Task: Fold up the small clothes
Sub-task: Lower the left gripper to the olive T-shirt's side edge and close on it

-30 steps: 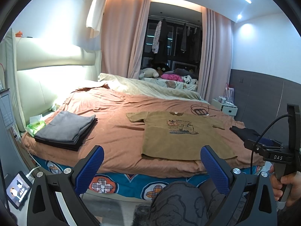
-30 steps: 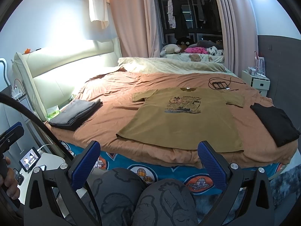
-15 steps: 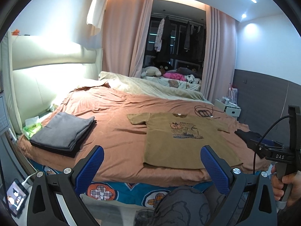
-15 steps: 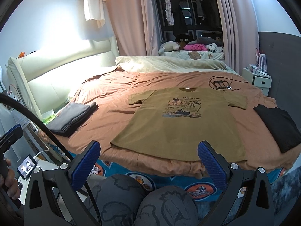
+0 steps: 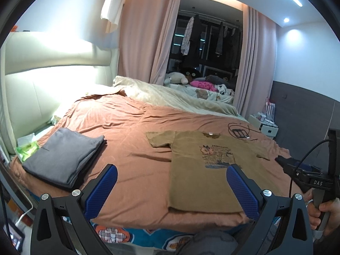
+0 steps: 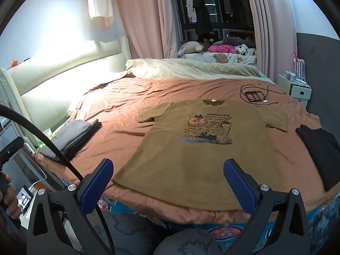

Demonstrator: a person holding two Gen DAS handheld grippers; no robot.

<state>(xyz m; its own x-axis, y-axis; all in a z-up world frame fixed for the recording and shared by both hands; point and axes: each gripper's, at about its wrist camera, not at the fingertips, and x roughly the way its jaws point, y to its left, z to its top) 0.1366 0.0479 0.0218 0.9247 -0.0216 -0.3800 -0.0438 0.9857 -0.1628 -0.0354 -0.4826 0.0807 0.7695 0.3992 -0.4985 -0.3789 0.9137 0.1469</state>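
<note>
A mustard-brown T-shirt [image 5: 204, 170] with a printed picture lies flat, face up, on the brown bedspread, its hem at the near edge; it also shows in the right wrist view [image 6: 201, 153]. My left gripper [image 5: 170, 188] is open and empty, above the near bed edge, left of the shirt's hem. My right gripper [image 6: 167, 180] is open and empty, just short of the shirt's hem. The right gripper's body [image 5: 314, 182] shows at the right of the left wrist view.
A stack of folded grey clothes [image 5: 63, 157] lies at the bed's left near corner, also in the right wrist view [image 6: 70, 138]. A black garment [image 6: 320, 150] lies right of the shirt. A black cable and frame [image 6: 255, 95] lie beyond the collar. A nightstand [image 6: 295, 89] stands far right.
Both grippers have moved forward and up toward the bed, so the shirt fills more of each view. Jaws stay open. The shirt has not moved.
</note>
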